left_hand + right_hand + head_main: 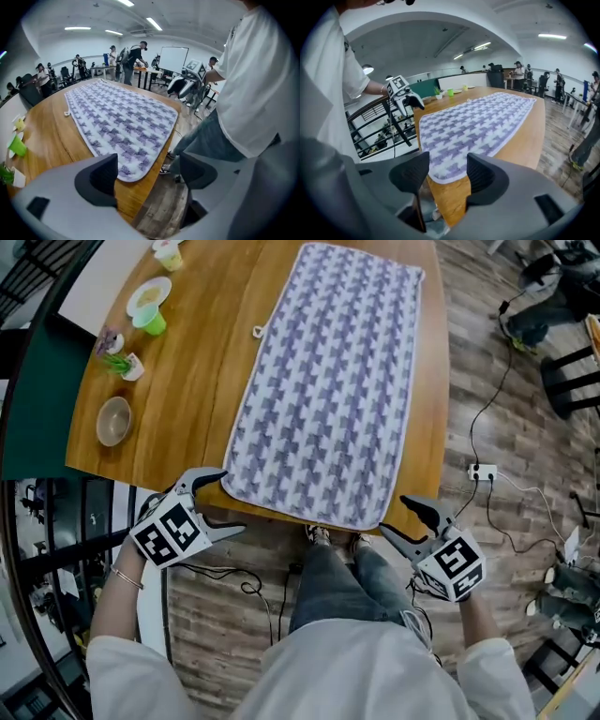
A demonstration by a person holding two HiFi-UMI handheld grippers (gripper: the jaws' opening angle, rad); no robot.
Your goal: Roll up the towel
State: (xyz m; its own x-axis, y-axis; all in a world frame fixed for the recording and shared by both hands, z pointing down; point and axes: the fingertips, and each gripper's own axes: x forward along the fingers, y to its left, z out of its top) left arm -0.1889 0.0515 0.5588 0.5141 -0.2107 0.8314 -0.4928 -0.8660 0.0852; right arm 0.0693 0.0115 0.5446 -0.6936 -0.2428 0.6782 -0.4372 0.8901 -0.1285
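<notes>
— What sort of place are you working in?

— You are standing in a large open-plan lab or office. Long white strip lights [153,23] are glowing across the ceiling, and a white rectangular whiteboard [174,58] is standing by the far wall.

— What else is showing it?

— People [136,54] are gathering at long work desks behind you, with black office chairs [543,83] among them. A white power strip [482,472] is lying on the grey-brown wood-plank floor [506,296], and a black cable [492,399] is trailing across the planks to it. A black metal railing [66,481] is running along one side, beyond the round honey-coloured wooden table [202,362] you are facing.
</notes>
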